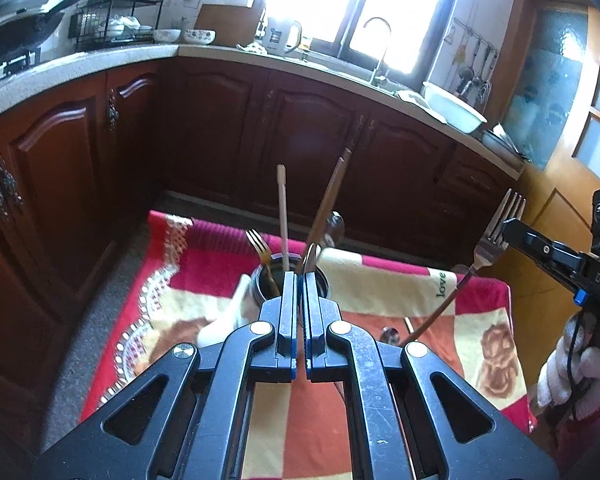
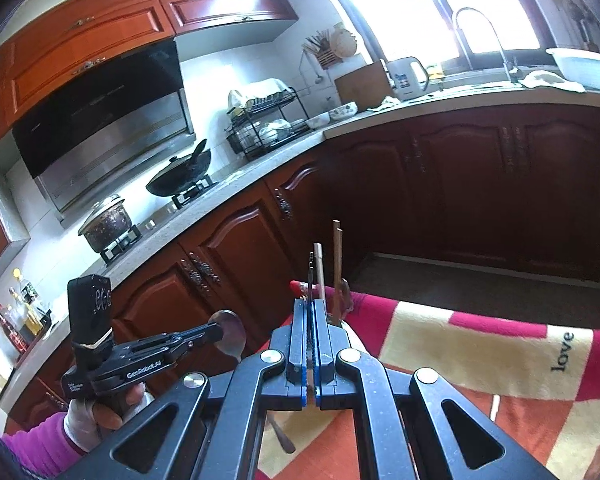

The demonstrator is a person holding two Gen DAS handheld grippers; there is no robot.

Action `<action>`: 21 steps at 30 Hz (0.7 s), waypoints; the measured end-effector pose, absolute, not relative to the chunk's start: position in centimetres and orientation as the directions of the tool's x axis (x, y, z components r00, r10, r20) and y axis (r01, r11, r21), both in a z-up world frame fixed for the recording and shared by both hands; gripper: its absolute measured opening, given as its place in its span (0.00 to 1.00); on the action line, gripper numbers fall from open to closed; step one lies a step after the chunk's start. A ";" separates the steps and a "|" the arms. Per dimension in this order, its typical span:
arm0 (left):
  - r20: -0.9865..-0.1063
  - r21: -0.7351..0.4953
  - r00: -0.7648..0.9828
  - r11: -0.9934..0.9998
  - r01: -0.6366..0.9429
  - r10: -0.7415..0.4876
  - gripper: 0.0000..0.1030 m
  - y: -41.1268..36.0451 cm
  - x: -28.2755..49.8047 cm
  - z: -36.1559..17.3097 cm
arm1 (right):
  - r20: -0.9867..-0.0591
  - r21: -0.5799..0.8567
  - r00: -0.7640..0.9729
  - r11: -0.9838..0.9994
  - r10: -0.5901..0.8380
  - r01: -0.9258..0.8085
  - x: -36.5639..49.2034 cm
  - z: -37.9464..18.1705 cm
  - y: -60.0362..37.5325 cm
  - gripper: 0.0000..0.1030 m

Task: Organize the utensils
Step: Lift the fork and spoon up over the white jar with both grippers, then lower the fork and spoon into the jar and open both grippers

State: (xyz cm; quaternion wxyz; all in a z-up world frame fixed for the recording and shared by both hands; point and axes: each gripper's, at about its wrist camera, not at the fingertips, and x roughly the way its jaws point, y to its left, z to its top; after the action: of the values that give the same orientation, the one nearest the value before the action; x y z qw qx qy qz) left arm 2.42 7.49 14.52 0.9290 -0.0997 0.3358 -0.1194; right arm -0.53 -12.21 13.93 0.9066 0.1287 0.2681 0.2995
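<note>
In the left wrist view, the left hand-held gripper (image 1: 300, 280) is closed on a thin metal spoon (image 1: 310, 258) directly above the dark round holder (image 1: 290, 280), which stands on the table (image 1: 480, 320) and already carries a fork (image 1: 260, 246) and wooden chopsticks (image 1: 283, 216); lowering the handle straight down beside the sticks should avoid snagging. In the right wrist view, the right hand-held gripper (image 2: 310, 308) pinches a slim steel fork (image 2: 311, 276) edge-on, right of the holder, over the soft patchwork cloth (image 2: 480, 344).
</note>
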 end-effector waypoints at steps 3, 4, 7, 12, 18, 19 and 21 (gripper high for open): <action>-0.590 -0.260 0.760 0.955 0.141 -0.273 0.01 8.1 3.3 15.4 | -0.404 0.391 0.670 0.780 0.623 -0.489 0.0 14.5 -11.4 0.01; -0.585 -0.257 0.767 0.957 0.135 -0.265 0.01 8.3 3.6 15.8 | -0.402 0.390 0.667 0.776 0.627 -0.495 0.3 14.7 -11.0 0.01; -0.571 -0.247 0.783 0.961 0.123 -0.247 0.01 8.9 4.6 16.8 | -0.396 0.385 0.661 0.768 0.638 -0.511 0.9 15.3 -10.0 0.01; -0.559 -0.214 0.803 0.972 0.098 -0.204 0.01 9.3 6.2 18.1 | -0.375 0.380 0.649 0.748 0.662 -0.544 1.9 16.4 -8.3 0.01; -0.516 -0.141 0.846 0.987 0.070 -0.134 0.01 9.0 8.4 19.8 | -0.349 0.392 0.642 0.728 0.683 -0.562 4.0 17.6 -6.6 0.01; -0.514 -0.130 0.848 0.989 0.068 -0.126 0.01 8.8 8.9 19.8 | -0.345 0.398 0.639 0.724 0.687 -0.563 4.4 17.6 -6.4 0.01; -0.516 -0.112 0.849 0.992 0.066 -0.114 0.01 8.6 9.6 19.4 | -0.341 0.408 0.633 0.716 0.695 -0.566 5.1 17.5 -5.8 0.01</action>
State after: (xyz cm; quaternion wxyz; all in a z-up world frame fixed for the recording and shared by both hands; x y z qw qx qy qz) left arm 9.58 8.60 19.39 0.9604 -0.0449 0.2709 -0.0468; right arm 5.07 -5.77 17.49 0.8939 0.1322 0.2430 0.3527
